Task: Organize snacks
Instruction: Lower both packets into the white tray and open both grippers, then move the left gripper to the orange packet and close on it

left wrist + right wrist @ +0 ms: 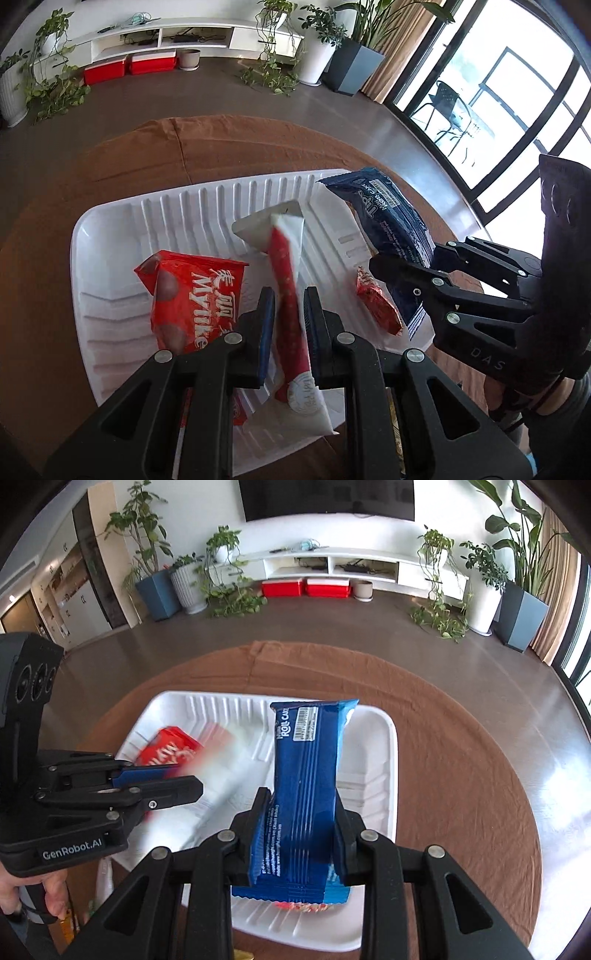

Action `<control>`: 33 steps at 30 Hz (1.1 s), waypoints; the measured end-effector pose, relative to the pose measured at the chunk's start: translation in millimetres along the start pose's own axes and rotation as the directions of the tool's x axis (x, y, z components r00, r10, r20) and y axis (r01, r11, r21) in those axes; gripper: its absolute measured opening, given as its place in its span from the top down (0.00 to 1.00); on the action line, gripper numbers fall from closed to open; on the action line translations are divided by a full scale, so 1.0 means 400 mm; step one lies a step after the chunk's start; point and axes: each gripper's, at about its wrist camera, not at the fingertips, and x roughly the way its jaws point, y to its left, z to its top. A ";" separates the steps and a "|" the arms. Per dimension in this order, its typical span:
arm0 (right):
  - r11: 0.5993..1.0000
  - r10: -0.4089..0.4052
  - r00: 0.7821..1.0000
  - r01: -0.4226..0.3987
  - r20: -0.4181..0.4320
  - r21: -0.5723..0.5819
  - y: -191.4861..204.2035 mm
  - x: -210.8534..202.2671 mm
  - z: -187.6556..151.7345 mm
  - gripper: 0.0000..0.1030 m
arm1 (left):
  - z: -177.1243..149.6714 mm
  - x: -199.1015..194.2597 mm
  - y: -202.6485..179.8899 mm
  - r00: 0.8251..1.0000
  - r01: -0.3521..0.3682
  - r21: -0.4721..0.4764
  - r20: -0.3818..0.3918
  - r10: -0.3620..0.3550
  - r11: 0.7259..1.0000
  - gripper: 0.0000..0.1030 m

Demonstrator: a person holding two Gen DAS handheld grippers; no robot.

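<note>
Nearest the left wrist camera, the left gripper (289, 325) has its two blue-padded fingers (266, 325) spread a bit, with a red-and-white snack packet (290, 295) running up between them. There's a visible gap on each side of the packet, so whether the pads actually pinch it can't be told, and in the right wrist view that packet is just a blur. Its far end reaches out over the white ribbed tray (110, 221).

On the other side, the right gripper (300, 829) is clamped onto a blue roll cake pack (306, 775), fingers pressed into both long edges, holding it upright above the tray's right part, barcode end pointing away from the camera.

Lying in the tray: a red Myuke bag (184, 299) on the left, and a small red wrapped candy (378, 304) on the right, just under the blue pack. A bit of another red wrapper peeks out under the left gripper.

The tray sits on a round table with a brown cloth (461, 775). Farther back there's dark floor, potted plants (524, 572), two red boxes (306, 588) and a white TV console (351, 563).
</note>
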 end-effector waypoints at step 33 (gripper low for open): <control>0.993 0.028 0.980 -0.050 0.195 0.109 -0.039 -0.253 -0.045 0.17 | -0.117 -0.291 -0.010 0.979 -0.076 -0.010 0.191 0.077 0.997 0.01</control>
